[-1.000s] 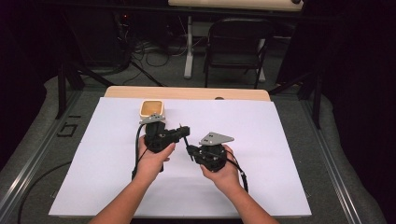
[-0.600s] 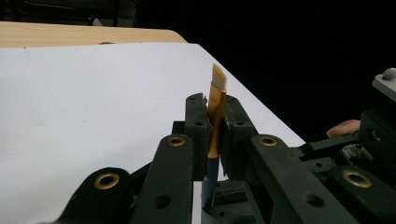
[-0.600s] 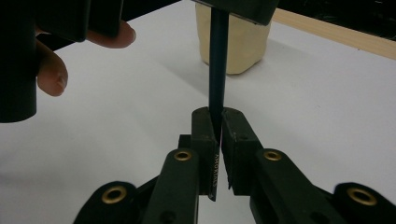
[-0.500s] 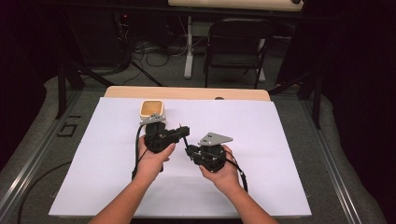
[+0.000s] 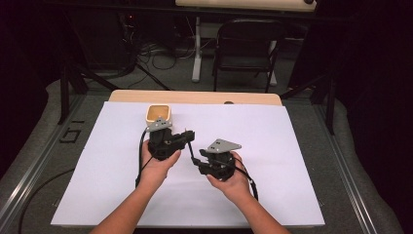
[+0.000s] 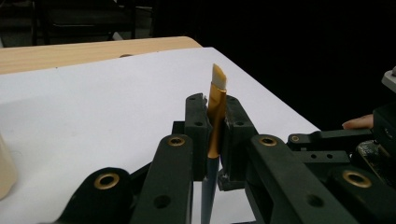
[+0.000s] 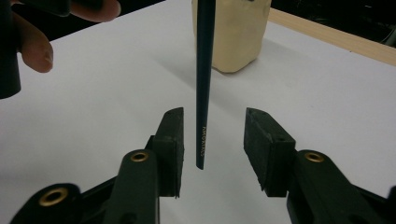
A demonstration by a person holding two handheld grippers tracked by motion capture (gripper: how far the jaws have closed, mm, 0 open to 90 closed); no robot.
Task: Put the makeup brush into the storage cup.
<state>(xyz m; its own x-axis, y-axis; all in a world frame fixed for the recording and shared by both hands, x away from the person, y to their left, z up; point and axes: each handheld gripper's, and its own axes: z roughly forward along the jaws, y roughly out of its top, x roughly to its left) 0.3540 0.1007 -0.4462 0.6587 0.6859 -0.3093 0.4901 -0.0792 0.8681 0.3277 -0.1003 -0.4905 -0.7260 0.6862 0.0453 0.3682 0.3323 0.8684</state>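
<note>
A paintbrush (image 6: 217, 100) with a gold ferrule, pale bristles and a dark blue handle stands between my left gripper's (image 6: 215, 103) jaws, which are shut on the ferrule. Its handle (image 7: 204, 70) runs down into the gap of my right gripper (image 7: 214, 123). Those jaws have just been opening and stand apart from the handle's end, touching it on neither side. In the high view the left gripper (image 5: 189, 136) and right gripper (image 5: 196, 159) face each other mid-table, with the brush (image 5: 191, 151) between them.
A cream square cup (image 5: 159, 113) stands just behind the left gripper, and the cup (image 7: 238, 32) lies beyond the brush in the right gripper view. White paper (image 5: 272, 146) covers the wooden table (image 5: 195, 97). A chair (image 5: 246, 46) stands past the far edge.
Both hands have kept their places. The right gripper's jaws look a little wider apart around the brush handle than before.
</note>
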